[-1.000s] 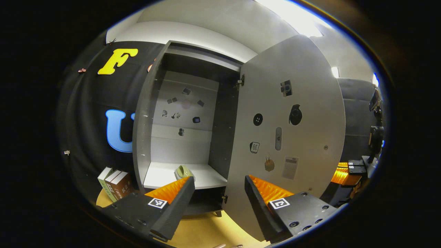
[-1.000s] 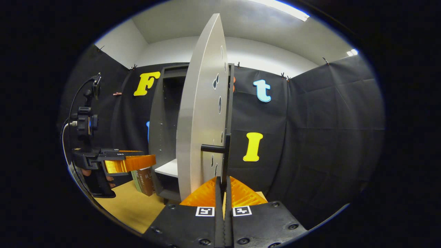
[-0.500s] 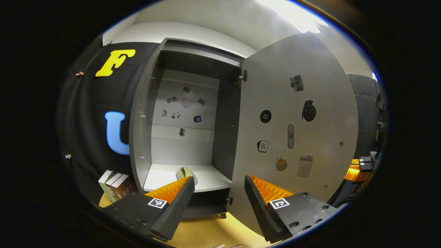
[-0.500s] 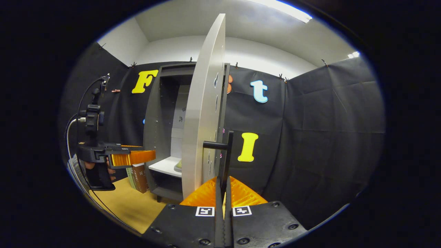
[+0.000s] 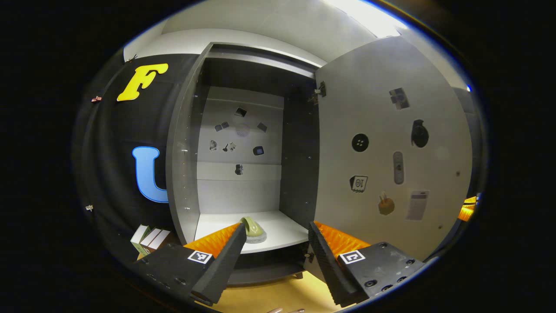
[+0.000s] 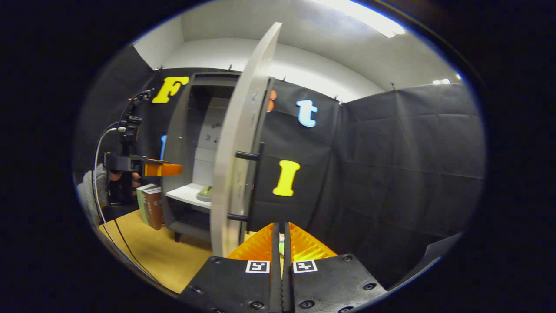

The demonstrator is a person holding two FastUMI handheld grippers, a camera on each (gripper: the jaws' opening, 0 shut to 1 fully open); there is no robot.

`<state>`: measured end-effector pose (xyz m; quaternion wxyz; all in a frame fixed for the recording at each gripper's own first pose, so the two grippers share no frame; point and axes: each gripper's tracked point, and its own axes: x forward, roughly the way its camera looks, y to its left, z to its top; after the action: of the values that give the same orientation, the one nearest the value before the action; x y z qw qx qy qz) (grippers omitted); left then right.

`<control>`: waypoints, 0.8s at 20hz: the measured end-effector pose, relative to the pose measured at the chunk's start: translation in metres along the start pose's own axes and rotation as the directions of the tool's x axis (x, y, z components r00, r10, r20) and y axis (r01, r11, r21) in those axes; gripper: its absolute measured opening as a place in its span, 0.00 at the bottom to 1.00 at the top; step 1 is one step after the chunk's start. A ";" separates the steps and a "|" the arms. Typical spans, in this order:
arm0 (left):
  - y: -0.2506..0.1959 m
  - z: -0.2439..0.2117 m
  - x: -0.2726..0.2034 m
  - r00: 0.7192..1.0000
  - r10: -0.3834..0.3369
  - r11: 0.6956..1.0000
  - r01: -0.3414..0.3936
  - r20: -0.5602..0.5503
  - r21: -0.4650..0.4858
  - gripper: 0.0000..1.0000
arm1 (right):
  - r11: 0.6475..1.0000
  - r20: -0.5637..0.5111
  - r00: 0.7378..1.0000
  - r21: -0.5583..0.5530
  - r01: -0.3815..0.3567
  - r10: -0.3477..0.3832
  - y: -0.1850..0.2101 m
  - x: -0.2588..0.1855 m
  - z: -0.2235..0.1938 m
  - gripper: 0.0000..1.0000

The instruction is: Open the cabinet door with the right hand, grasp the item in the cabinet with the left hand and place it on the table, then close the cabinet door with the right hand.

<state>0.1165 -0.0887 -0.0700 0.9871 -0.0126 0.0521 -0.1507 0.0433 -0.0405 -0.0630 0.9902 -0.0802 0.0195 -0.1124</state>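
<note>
The grey cabinet [image 5: 184,152] stands open, its door [image 5: 391,165] swung out to the right. A small green item [image 5: 253,227] lies on the white shelf [image 5: 286,230] inside. My left gripper [image 5: 273,256] is open in front of the shelf, a short way off from the item. In the right gripper view the door [image 6: 236,152] shows edge-on with its black bar handle [image 6: 255,182]. My right gripper [image 6: 281,243] is shut with nothing in it, below and back from the handle. The left gripper [image 6: 160,169] hangs before the opening, held by a hand [image 6: 115,178].
Several books [image 6: 150,206] stand on the wooden table [image 6: 147,252] left of the cabinet. Small stickers dot the cabinet's back wall [image 5: 236,143] and the door's inner face. Black cloth walls close in the booth behind and to the right.
The door has swung wider open. My right gripper has come off the handle and drawn back, still shut. My left gripper has moved nearer the shelf.
</note>
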 end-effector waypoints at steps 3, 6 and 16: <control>0.021 -0.007 0.025 0.998 0.059 0.997 -0.056 -0.039 0.054 0.91 | 0.992 -0.016 0.992 0.013 0.129 -0.129 -0.038 -0.001 -0.011 0.25; 0.022 -0.017 0.049 0.995 0.072 0.997 -0.070 -0.068 0.028 0.87 | 0.979 0.007 0.979 0.001 0.202 -0.202 -0.059 0.002 -0.013 0.77; 0.057 -0.058 0.169 0.966 0.168 0.984 -0.178 -0.197 -0.031 0.86 | 0.982 -0.041 0.983 0.045 0.183 -0.181 -0.098 0.092 -0.056 0.98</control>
<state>0.2880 -0.0855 -0.1465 0.9862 -0.0170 0.1522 -0.0632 0.1085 -0.1646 -0.1041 0.9769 -0.0557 0.0275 -0.2045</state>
